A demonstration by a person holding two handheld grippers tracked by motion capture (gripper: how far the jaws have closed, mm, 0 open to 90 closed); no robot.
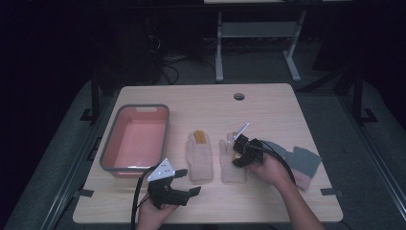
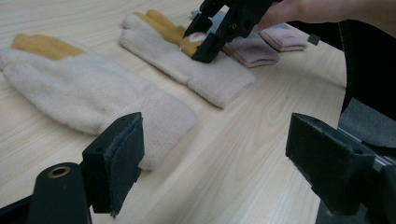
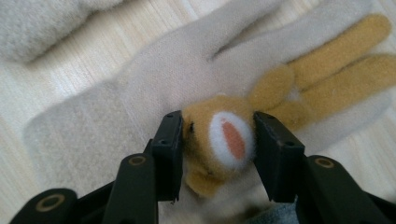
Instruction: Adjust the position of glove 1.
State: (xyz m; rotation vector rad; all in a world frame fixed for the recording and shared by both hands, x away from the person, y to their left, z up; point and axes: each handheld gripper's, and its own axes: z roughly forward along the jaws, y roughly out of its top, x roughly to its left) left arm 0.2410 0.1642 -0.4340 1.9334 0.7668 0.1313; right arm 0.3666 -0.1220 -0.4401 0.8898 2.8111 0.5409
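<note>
Two cream fleece gloves lie side by side at mid-table, fingers pointing away from me. The left glove (image 1: 199, 155) (image 2: 79, 88) carries a tan patch near its fingers. On the right glove (image 1: 231, 167) (image 2: 219, 79) (image 3: 154, 79) sits a tan plush animal head (image 3: 219, 140) with a white and pink muzzle and long tan ears. My right gripper (image 1: 235, 152) (image 2: 201, 46) (image 3: 217, 144) is tipped down onto that glove, and its pads press on both sides of the head. My left gripper (image 1: 190, 182) (image 2: 217, 154) hovers near the front edge, open and holding nothing, pointing at the gloves' cuffs.
A pink basin with a grey rim (image 1: 109, 143) stands at the table's left. Grey and pink fabric pieces (image 1: 301, 163) (image 2: 252, 49) lie at the right, partly under my right hand. A round cable hole (image 1: 239, 96) is at the back edge.
</note>
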